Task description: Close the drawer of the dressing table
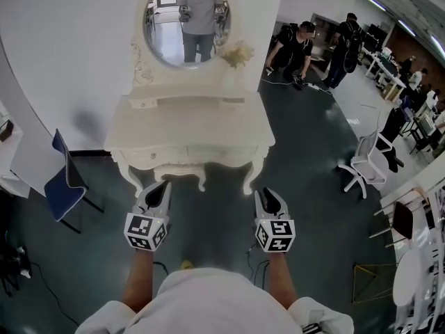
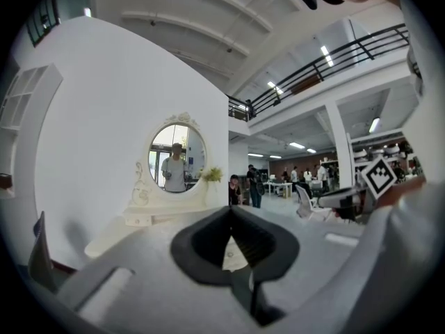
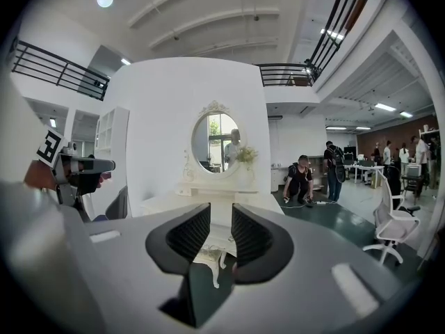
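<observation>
The white dressing table with its oval mirror stands straight ahead against the curved white wall. Its drawer fronts run along the apron under the top; I cannot tell whether one stands out. Both grippers hang in the air short of the table's front edge, touching nothing. The left gripper is shut, its tips meeting with nothing between them. The right gripper is a little open, a narrow empty gap between its pads. The table shows beyond each gripper.
A blue chair stands left of the table and a white office chair to the right. A small plant sits on the table by the mirror. People work at the back right, with cables on the dark floor.
</observation>
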